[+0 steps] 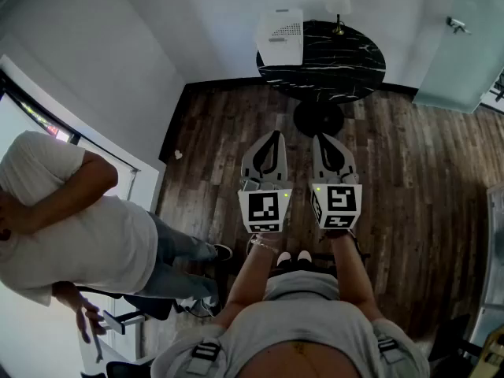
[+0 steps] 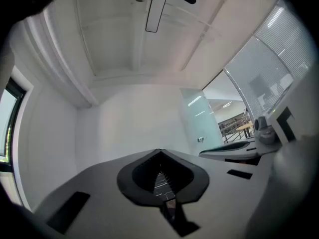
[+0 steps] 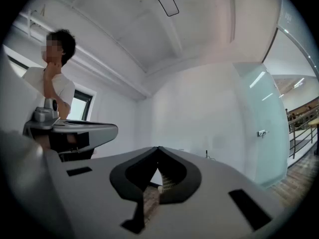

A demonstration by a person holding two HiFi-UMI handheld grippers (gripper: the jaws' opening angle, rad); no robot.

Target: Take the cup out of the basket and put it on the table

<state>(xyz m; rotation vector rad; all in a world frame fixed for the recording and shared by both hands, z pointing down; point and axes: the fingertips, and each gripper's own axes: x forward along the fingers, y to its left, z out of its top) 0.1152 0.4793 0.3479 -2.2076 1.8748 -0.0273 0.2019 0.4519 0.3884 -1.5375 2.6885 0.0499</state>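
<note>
Black white-veined table (image 1: 346,68), brown plank floor (image 1: 429,181)

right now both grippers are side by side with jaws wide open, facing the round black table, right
No: the left gripper and right gripper are shut, tips together and empty, as each gripper view shows. They are side by side, facing the round black table.

The bench (image 1: 346,65) stands at the far end of the floor (image 1: 425,179). A box (image 1: 280,36) sits on the bench's left edge. The left tool (image 1: 273,136) and the right tool (image 1: 324,139) are side by side, just in front of the bench, and both point toward it. A person (image 1: 79,227) stands off to the left of the left tool. A door (image 1: 461,46) is to the right of the bench.
</note>
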